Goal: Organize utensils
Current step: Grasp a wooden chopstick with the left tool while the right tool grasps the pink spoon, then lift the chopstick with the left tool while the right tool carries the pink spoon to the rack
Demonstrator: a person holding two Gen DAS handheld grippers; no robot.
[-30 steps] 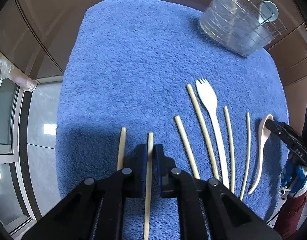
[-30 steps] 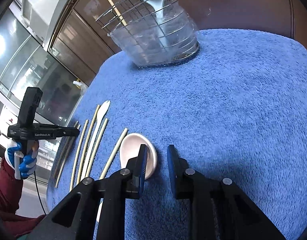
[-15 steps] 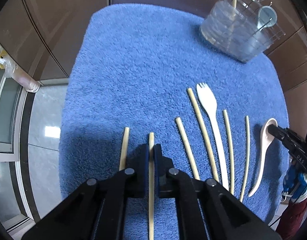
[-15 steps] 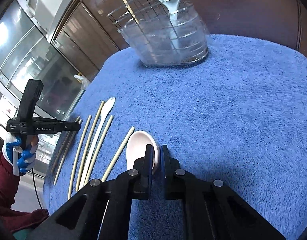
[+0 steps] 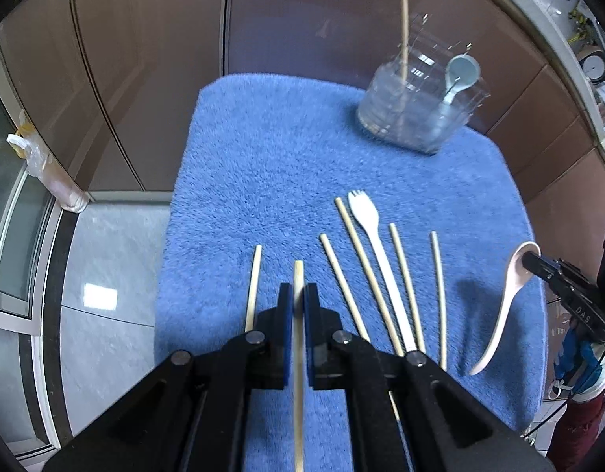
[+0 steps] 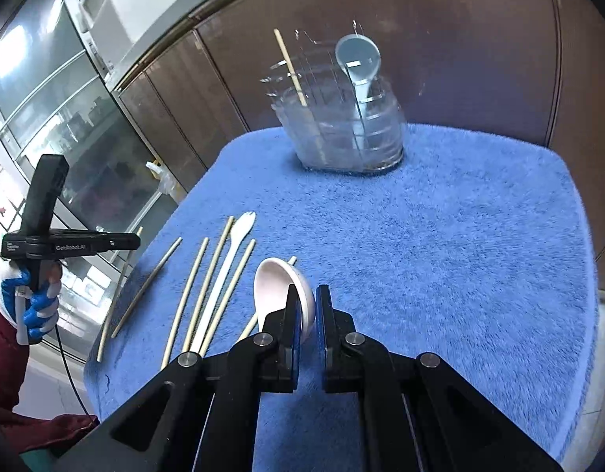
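Observation:
My left gripper [image 5: 298,301] is shut on a wooden chopstick [image 5: 298,273], held off the blue towel [image 5: 263,157]. In the right wrist view this left gripper [image 6: 135,240] hangs at the towel's left edge with the chopstick [image 6: 109,322] slanting down from it. My right gripper [image 6: 308,306] is shut on the rim of a pink spoon [image 6: 272,285], lifted above the towel; the left wrist view shows that pink spoon [image 5: 507,299] hanging from the right gripper [image 5: 532,261]. Several chopsticks and a white fork [image 5: 365,212] lie in a row. A clear utensil holder [image 6: 349,133] stands at the back.
The holder [image 5: 416,118] has one chopstick and a pale blue spoon [image 5: 461,74] in it. Brown cabinet doors close off the back. The floor drops away left of the towel. A person's gloved hand [image 6: 30,306] grips the left tool's handle.
The right jaws closed on the spoon's rim and the left jaws tightened on the chopstick. Both grippers then rose, lifting spoon and chopstick off the towel.

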